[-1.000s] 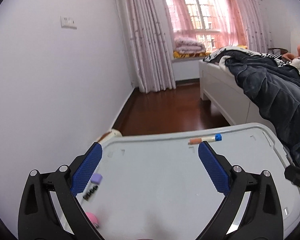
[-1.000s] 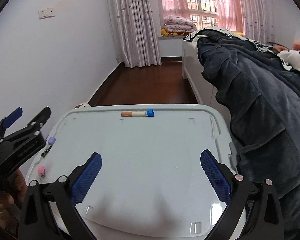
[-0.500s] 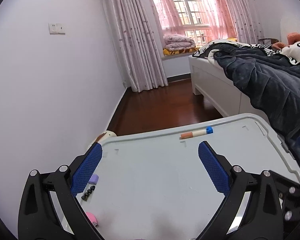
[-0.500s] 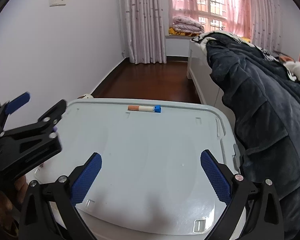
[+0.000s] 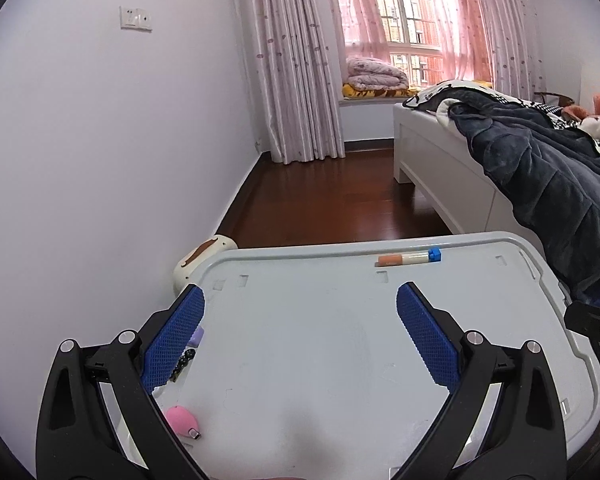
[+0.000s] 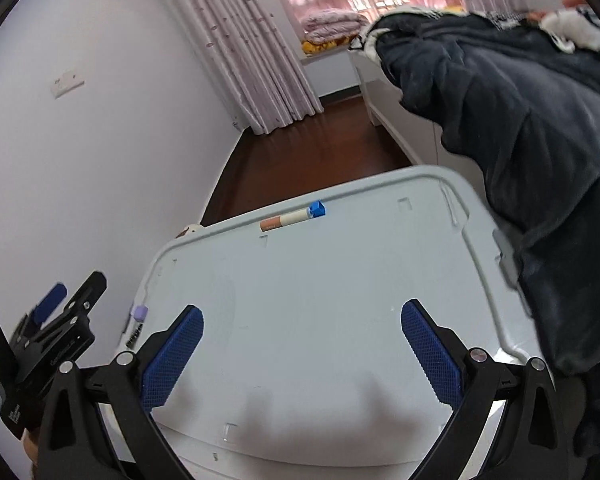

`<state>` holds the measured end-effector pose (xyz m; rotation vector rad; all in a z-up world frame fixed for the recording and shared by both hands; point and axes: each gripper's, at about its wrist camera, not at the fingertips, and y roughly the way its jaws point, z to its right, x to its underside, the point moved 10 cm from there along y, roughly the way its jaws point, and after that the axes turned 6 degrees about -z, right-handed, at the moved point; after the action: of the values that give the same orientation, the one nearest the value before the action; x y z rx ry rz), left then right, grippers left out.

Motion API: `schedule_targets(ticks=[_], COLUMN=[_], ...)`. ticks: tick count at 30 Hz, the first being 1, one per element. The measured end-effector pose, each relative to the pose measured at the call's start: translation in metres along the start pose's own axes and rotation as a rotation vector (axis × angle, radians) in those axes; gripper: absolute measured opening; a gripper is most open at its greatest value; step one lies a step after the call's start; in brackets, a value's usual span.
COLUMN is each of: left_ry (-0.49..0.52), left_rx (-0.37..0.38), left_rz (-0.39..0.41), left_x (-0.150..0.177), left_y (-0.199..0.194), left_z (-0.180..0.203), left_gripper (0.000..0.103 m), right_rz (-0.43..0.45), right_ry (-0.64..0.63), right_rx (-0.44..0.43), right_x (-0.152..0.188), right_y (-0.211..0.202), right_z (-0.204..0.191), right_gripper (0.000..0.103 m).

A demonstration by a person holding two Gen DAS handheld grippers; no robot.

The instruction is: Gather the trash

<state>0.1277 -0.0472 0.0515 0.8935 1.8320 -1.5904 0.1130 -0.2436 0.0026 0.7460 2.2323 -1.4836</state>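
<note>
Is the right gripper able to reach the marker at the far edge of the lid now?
Probably yes. The right gripper hangs open over the lid, and the marker lies alone ahead with bare lid between. The blanket stays off to the side.
</note>
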Motion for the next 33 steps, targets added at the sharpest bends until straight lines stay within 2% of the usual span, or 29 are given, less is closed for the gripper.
schedule_targets(ticks=[3, 8, 14, 26, 33], left_ry=[-0.011, -0.021, -0.028, -0.049, -0.033], left_rx=[0.011, 0.033, 0.055, 0.083, 0.092], left_rz=[-0.009, -0.03, -0.039, -0.026, -0.012], left_x=[0.001, 0.004, 0.005, 0.002, 0.001], left_y=[0.001, 0.003, 0.004, 0.004, 0.002], left_z=[-0.003, -0.006, -0.007, -0.007, -0.004], left_gripper=[0.094, 0.094, 0.094, 0.094, 0.094], right_rz=[-0.011, 0.003, 0.041, 0.014, 0.012], right_ry=[0.045, 0.063, 0.039, -0.075, -0.071], right_rx=[-0.016, 0.016, 0.045, 0.08, 0.077], right_x=[0.0, -0.001, -0.005, 0.003, 0.004], right_y=[0.002, 0.001, -0.007, 0.0, 0.001], right_z=[0.005, 0.013, 0.012, -0.003, -0.002], right_gripper=[0.098, 0.098, 0.098, 0.098, 0.098])
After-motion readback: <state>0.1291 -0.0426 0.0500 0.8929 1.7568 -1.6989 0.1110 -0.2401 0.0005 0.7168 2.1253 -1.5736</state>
